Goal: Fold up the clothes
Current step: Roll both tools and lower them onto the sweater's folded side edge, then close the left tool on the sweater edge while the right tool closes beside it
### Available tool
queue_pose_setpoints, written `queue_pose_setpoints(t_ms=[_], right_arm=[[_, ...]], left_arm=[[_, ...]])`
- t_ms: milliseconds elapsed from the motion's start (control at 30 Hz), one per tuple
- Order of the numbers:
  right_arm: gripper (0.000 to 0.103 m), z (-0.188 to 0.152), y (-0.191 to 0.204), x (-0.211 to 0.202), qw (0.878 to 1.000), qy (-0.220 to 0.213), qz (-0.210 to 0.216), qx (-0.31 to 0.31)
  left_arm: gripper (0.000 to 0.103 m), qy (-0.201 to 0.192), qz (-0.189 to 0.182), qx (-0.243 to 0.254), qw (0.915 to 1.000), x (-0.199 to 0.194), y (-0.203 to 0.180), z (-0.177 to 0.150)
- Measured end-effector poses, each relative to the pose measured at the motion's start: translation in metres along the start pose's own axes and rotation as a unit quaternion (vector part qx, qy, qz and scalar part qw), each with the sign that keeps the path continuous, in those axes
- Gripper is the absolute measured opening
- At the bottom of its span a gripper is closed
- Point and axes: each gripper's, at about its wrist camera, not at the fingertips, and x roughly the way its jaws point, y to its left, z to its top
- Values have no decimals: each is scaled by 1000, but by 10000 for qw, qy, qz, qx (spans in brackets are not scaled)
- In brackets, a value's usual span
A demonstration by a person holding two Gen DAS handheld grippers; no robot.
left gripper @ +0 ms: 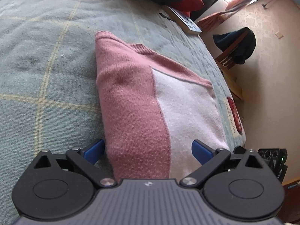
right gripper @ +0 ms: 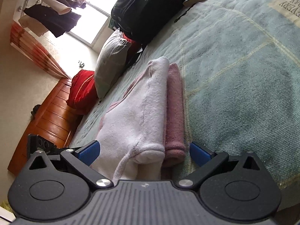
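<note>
A folded pink and white knitted sweater [left gripper: 146, 101] lies on a grey-green checked bedspread [left gripper: 46, 65]. My left gripper [left gripper: 148, 150] stands open at the sweater's near end, its blue pads [left gripper: 93, 151] wide on either side of the cloth. In the right wrist view the same sweater [right gripper: 142, 112] shows as a long bundle, white part left and pink roll right. My right gripper [right gripper: 144, 151] is open too, straddling the bundle's near end with its blue fingertips [right gripper: 90, 150] apart. Neither gripper pinches the cloth.
A black backpack [right gripper: 144, 9], a grey pillow [right gripper: 110, 60] and red cushions [right gripper: 82, 88] sit at the bed's head. A book [left gripper: 185, 21] lies near the bed edge. A wooden bed frame [right gripper: 48, 120], a chair with dark clothes [left gripper: 238, 45] and hanging garments [right gripper: 54, 18] surround the bed.
</note>
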Motion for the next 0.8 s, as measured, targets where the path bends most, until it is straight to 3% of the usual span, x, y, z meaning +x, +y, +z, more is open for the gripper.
queue_pose_setpoints(t_ms=[367,800], right_arm=[[103,15,11,15,9990,329,-273,-164],[103,28,15,32,9973,559,-365,-313]], left_arm=[[99,33,-328,19,9995,5,7,3],[101,80,-360,10,9993,8,7,5]])
